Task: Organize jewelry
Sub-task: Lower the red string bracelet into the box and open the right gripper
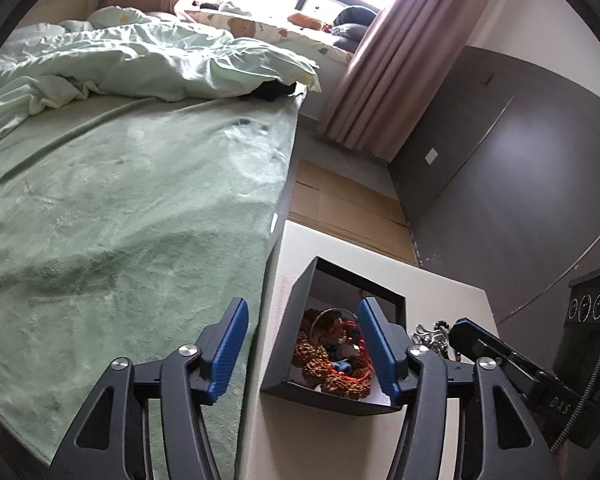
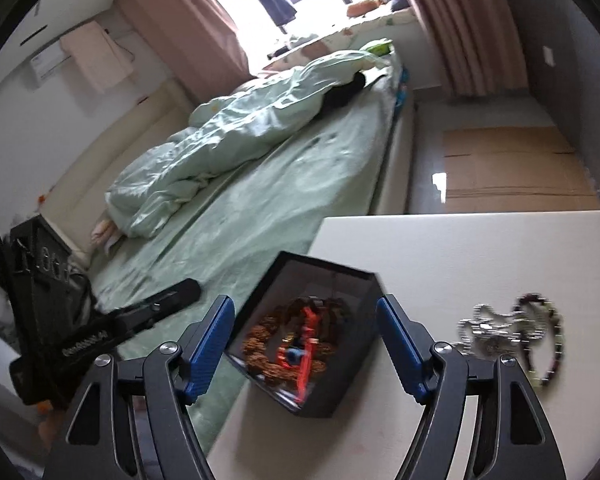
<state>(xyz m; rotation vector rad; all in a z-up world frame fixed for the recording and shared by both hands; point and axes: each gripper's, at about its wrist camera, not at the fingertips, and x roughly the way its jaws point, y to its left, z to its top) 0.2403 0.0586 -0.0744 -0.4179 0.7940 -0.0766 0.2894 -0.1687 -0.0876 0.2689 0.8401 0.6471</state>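
Jewelry (image 2: 508, 330) is lying loose on the counter (image 2: 480, 248) right of the filled black box (image 2: 300, 340); both grippers' jaws are standing wide, empty; next, the right gripper (image 2: 306, 340) needs closing on it.

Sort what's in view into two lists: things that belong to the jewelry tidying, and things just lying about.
Part of the job:
- black box, holding brown bead bracelets and red cord pieces
- silver chain jewelry on the white table
- dark bead bracelet beside it

Just lying about:
- green bedspread
- crumpled duvet
- flattened cardboard
- pink curtain
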